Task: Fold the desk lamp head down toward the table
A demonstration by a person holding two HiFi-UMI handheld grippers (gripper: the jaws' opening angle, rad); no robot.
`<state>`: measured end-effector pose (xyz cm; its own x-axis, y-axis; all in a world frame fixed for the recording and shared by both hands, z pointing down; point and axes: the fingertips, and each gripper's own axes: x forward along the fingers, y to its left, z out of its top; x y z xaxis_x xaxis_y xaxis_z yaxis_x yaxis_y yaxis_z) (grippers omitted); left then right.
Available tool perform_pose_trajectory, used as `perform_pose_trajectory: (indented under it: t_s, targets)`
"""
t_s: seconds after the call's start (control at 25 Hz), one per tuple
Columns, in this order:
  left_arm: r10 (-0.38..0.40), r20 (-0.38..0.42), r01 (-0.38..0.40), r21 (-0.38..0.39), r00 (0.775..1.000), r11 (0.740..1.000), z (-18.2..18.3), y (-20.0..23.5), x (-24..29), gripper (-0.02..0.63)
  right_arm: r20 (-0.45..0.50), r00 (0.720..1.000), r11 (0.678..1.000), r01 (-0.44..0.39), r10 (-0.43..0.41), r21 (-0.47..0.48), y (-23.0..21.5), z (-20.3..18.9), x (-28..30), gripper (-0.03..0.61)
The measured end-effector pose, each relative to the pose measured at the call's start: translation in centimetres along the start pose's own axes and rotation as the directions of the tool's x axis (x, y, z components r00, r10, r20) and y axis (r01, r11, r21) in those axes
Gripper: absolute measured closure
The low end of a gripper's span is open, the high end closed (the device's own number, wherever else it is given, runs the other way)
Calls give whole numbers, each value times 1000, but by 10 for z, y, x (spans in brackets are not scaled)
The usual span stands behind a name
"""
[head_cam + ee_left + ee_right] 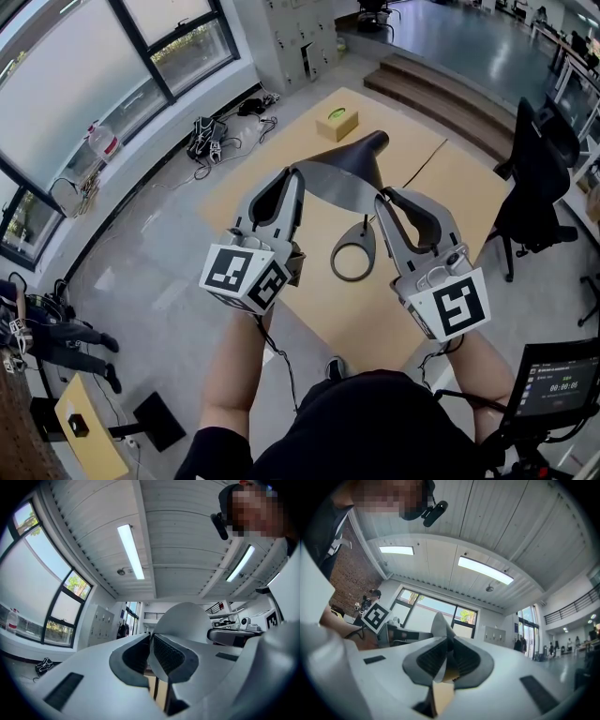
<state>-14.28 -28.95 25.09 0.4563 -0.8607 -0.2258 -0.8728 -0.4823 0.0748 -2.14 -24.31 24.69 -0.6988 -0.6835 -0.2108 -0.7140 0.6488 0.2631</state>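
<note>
Dark-clad torso [366,427] of the person, at the bottom of the head view, with both forearms reaching forward.

Item 1. Left gripper [292,178]: grey two-jaw tool with a marker cube [246,275] at its rear. In the left gripper view, the left gripper [151,641] has its ribbed pads clamped together on the thin rim of the lamp head [185,618], whose pale dome rises just behind the jaws.

Item 2. Right gripper [384,199]: same make, with its marker cube [455,305] toward the person. In the right gripper view, the right gripper [449,644] pinches the opposite rim of the lamp head [439,623] between closed pads, and the edge stands up as a narrow sliver.

Item 3. Lamp head [347,173]: a dark cone with a grey inside. It is held above the middle of the table [375,309] between the two grippers, and its narrow neck points toward the far edge.

Item 4. Ring-shaped lamp base [353,251]: lies flat on the table, below the head and between the two grippers.

Item 5. Small yellow-green box [337,123]: sits near the table's far corner, well apart from the lamp.

Item 6. Black office chair [539,178]: stands beyond the table's right edge.

Item 7. Monitor [553,380]: at the lower right, beside the person.
</note>
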Motion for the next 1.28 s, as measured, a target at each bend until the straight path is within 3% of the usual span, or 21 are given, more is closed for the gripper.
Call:
perform_pose_trajectory:
  t_s: [0.64,1.16,1.28]
  targets:
    - [6,-19,-7,-41,1000,999,-27,0,-23,581,-24,999,998,-25,24,-51,25,-21,-14,535]
    - [48,-108,-57,-80,993,995,-69,4,-45,581,-62,998,989,-31,22,-145,47,-62,-28,535]
    - [66,-147,-85,-127,987,988,-79,12,-68,581,-79,997,986,-39,26,-165,51,-70,-30,535]
